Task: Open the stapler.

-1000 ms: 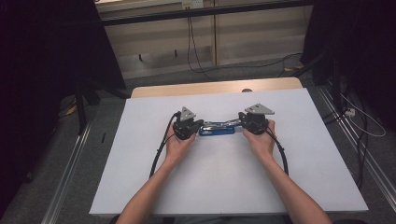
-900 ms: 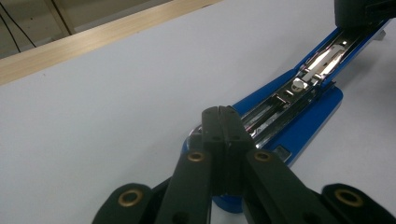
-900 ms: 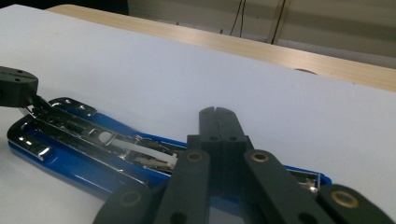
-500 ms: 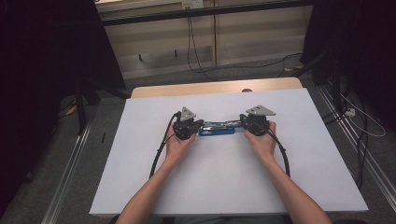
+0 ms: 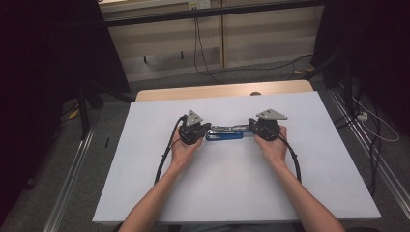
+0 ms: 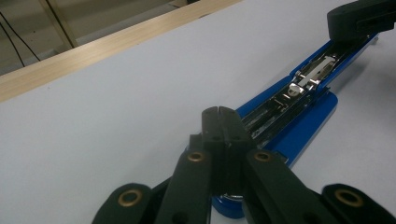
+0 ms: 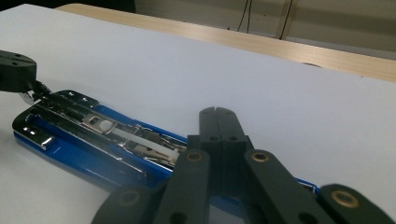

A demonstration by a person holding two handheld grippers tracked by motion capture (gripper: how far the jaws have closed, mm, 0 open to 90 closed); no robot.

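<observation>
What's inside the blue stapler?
The blue stapler lies open on the white table. Inside is a shiny metal channel with a spring clip. Both ends are covered by the left gripper and right gripper, so staples can't be made out.

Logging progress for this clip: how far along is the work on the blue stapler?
Done: the blue stapler lies opened on the white table, metal staple channel exposed. In hand: the left gripper and right gripper, jaws shut, sit at opposite ends of it. Left: no loose staples in sight; closing it remains.
</observation>
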